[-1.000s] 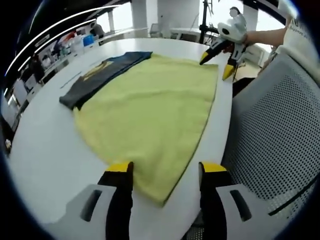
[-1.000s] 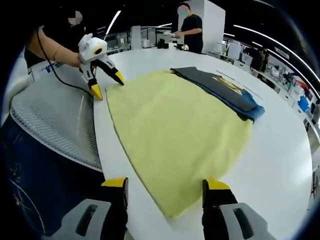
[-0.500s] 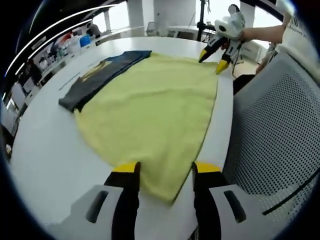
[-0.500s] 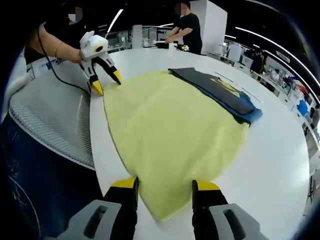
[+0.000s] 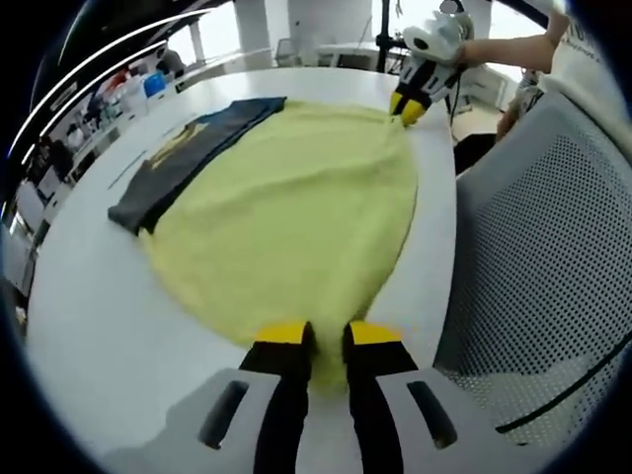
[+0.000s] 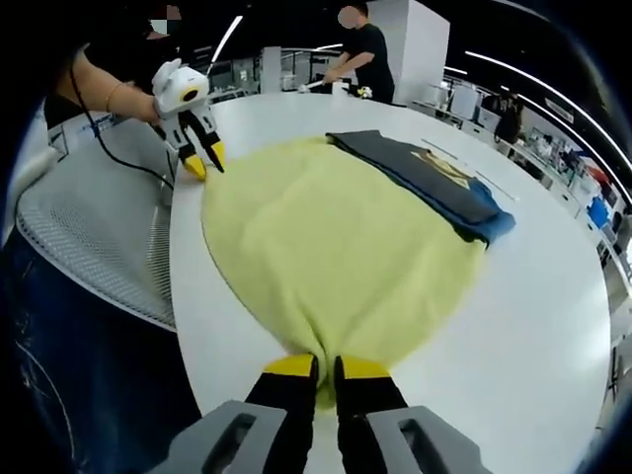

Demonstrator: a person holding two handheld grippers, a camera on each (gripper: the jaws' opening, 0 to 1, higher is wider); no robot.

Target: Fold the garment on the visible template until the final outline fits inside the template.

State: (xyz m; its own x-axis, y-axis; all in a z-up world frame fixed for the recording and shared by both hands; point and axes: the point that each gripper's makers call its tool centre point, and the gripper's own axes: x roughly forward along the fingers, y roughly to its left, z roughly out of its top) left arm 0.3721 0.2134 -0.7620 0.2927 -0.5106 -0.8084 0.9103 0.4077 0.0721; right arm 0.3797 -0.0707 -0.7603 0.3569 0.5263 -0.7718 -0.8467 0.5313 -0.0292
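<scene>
1. Yellow soft fabric garment [image 5: 286,197] lies spread flat on the round white table [image 5: 89,316], running straight ahead from either pair of tongs; both ends are pinched at once.

2. In the left gripper view, the left gripper [image 5: 324,334] has its yellow-tipped jaws drawn close together on the near corner of the yellow cloth, the fabric bunching into the narrow gap. I read that as clenched on the garment.

3. In the right gripper view, the right gripper [image 6: 316,367] looks the same: jaws nearly meeting, a tuck of yellow cloth gathered between the tips. It also appears across the cloth in the left gripper view, at the far corner [image 5: 407,104].

4. So the two tongs hold opposite corners along the edge nearest the grey perforated chair back [image 5: 533,257], and the garment's long axis runs from one gripper to the other.

5. Beyond the cloth's far side edge, away from both tongs, lies a dark navy folded garment with a yellow print [image 6: 434,178]; the yellow cloth touches or slightly overlaps it.

6. I cannot make out any template outline on the table, so how the fold must land is hard to judge.

7. My guess: the coming move carries this held edge across toward the navy side, both hands lifting together, neither nearer than the other.
</scene>
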